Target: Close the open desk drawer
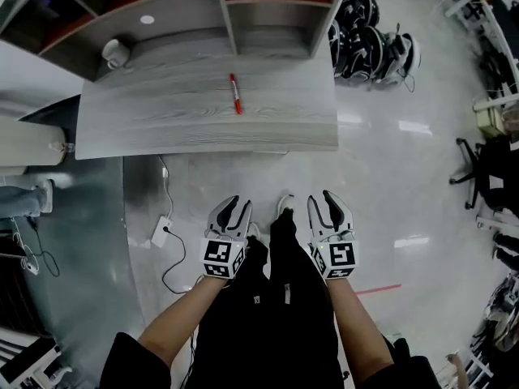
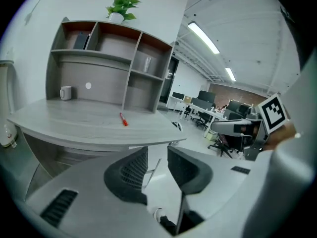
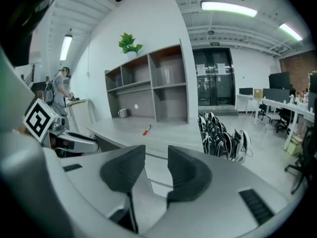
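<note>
Left gripper (image 1: 233, 207) and right gripper (image 1: 324, 203) hang slightly parted, empty, short of the desk (image 1: 203, 116). Only the gripper views show the shelf-top plant (image 2: 122, 5).

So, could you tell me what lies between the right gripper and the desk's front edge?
Only bare, glossy floor: the head view shows nothing between the right gripper and the desk.

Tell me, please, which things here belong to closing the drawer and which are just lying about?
Job: desk; what looks like the drawer front under its edge; left gripper; right gripper, both open, empty.
Lying about: red pen; mug; white adapter on floor.
</note>
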The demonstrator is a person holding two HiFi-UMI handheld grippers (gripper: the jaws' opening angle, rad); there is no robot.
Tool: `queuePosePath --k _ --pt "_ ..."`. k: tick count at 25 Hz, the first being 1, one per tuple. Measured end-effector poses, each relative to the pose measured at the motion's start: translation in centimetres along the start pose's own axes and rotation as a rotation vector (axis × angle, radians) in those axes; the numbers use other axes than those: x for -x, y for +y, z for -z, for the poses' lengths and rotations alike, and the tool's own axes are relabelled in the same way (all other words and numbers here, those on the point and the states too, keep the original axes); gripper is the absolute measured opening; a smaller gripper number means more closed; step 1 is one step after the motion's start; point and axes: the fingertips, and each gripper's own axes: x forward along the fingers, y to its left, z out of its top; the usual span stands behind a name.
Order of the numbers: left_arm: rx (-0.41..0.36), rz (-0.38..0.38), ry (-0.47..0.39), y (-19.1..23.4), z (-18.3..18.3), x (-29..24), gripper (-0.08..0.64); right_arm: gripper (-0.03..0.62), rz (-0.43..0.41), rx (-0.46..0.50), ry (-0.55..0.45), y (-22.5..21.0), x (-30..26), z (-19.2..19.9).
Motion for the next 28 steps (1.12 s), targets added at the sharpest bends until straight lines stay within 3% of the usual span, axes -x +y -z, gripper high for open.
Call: queuePosePath --k 2,6,15,23,28 --pt "-0.004 0.012 -0.027 -0.9 -1.8 1.3 0.132 0.152 -0.028 0.035 -0.032 1.0 1.5 -2.4" --pt "-0.023 0.036 -0.089 -2.4 -5.7 3.7 0.132 0.152 -0.071 0.012 -0.096 3.3 3.3 -6.6" --pt "-0.029 -0.002 -0.195 -4.8 -13.6 7.4 0.132 0.152 -0.112 0.066 -0.218 6.6 6.6 -16.0" --pt "-0.055 0.021 -0.291 -6.4 -18.5 9.7 0.132 0.152 -0.130 0.059 -0.260 7.6 7.6 -18.4" --pt "-0.022 0.016 -0.348 -6.5 -20.8 9.9 0.130 0.148 -0.143 0.053 -0.263 7.5 7.2 -19.4"
